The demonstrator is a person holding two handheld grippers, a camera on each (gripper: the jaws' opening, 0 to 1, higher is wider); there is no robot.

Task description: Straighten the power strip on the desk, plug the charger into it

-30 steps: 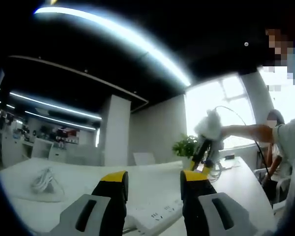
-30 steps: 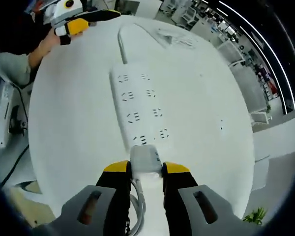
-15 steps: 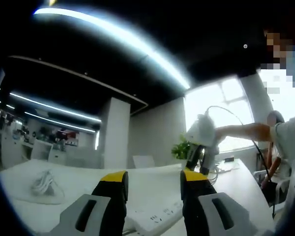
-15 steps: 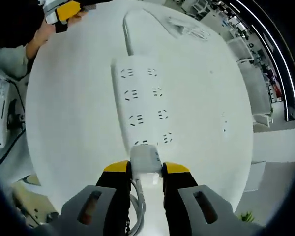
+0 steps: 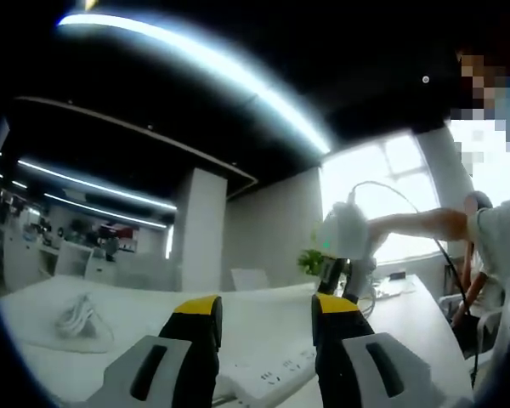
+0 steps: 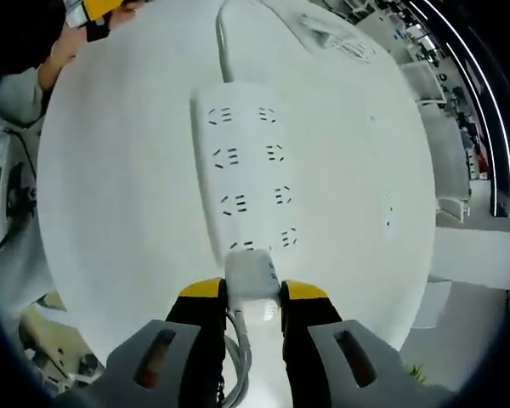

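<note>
Directly ahead of the right tool (image 6: 252,297), the white charger (image 6: 252,275) is clamped between the two yellow-tipped jaws, its cable (image 6: 240,357) trailing back between them. The charger body sits over the near end of the power strip (image 6: 245,183), which lies flat on the white desk (image 6: 119,212) with its own cord (image 6: 221,38) running off the far end. From the right gripper view the prongs cannot be seen, so whether they line up with a socket cannot be told. The nearest socket row is partly covered by the charger. Probable fault: if the charger is pressed down off-centre, the prongs would strike the plastic between socket openings and the strip, which nothing is holding down, would slide or swing out of line on the smooth desk. A tilted approach would have the same effect, and could twist the charger in the jaws. The trailing cable may also drag against the tool and pull the charger askew. The left tool (image 5: 263,308) is held above the desk with its jaws narrowly parted and nothing between them; part of the strip shows just beyond its tips. It is not bracing the strip. The other tool and its charger also appear at the right of the left gripper view. A coiled white cable (image 5: 75,313) lies well apart on the desk.
</note>
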